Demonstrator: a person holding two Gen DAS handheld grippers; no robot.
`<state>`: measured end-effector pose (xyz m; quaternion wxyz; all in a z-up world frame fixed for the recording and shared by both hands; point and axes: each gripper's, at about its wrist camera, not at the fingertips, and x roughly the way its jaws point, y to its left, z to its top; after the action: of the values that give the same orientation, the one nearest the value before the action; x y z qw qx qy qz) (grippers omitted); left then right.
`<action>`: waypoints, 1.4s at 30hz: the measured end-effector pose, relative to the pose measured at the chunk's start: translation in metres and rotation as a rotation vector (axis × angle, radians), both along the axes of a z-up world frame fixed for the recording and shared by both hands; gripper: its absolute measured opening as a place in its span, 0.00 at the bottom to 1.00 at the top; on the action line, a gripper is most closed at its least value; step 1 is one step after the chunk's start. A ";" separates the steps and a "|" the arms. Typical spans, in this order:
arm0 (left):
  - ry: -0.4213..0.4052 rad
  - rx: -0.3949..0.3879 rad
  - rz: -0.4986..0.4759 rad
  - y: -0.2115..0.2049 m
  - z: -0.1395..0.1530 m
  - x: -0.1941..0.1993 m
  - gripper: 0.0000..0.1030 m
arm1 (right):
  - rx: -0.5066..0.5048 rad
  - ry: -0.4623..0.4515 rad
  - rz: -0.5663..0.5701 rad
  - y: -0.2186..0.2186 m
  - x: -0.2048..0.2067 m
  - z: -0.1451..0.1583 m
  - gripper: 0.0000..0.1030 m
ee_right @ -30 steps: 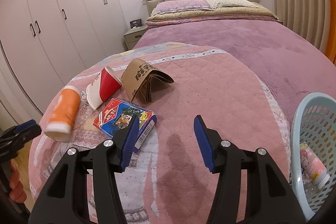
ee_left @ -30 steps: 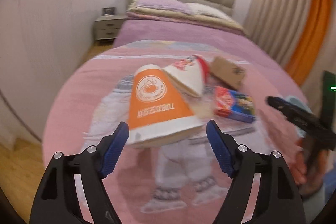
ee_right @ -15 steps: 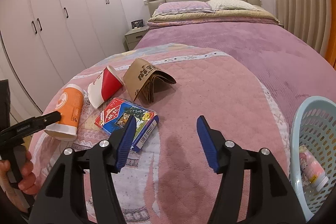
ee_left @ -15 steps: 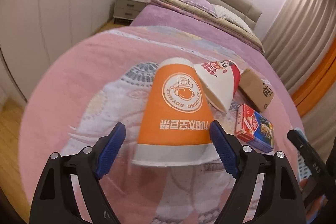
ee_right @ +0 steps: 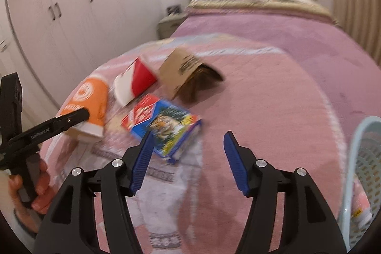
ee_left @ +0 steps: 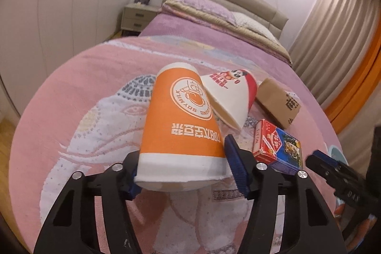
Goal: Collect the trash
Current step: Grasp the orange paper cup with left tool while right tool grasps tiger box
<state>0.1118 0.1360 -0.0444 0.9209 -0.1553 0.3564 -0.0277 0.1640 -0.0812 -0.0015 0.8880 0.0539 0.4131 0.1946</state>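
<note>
While the left gripper (ee_left: 182, 173) has just been closing, its blue pads now sit against the wide rim end of the orange paper cup with a white band and soy-milk logo (ee_left: 182, 125), which lies on its side on the pink quilted bedspread (ee_left: 83, 92) near the foot of the bed. That cup looks light and thin-walled, so it should crush easily; taking it across the stiffer rolled rim seems safer than squeezing mid-body. Just beyond it, touching its side, lies a red-and-white paper cup (ee_left: 232, 97), also tipped over. To the right sit a flat red-and-blue cardboard box (ee_right: 164, 124) and, farther back, a folded brown paper bag (ee_right: 183, 73), both light and easily deformed. The right gripper (ee_right: 187, 161) hovers with jaws apart and nothing between them, near the box. A pale blue perforated plastic basket (ee_right: 364, 158) stands at the right edge.
</note>
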 end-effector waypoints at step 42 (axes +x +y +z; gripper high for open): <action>-0.053 -0.085 -0.048 0.001 0.016 -0.019 0.44 | -0.166 -0.033 0.098 0.065 -0.021 0.007 0.58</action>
<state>0.0926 0.1367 -0.0285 0.9217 -0.1848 0.3341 -0.0687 0.1434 -0.0158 0.0053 0.8856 -0.0433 0.4151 0.2037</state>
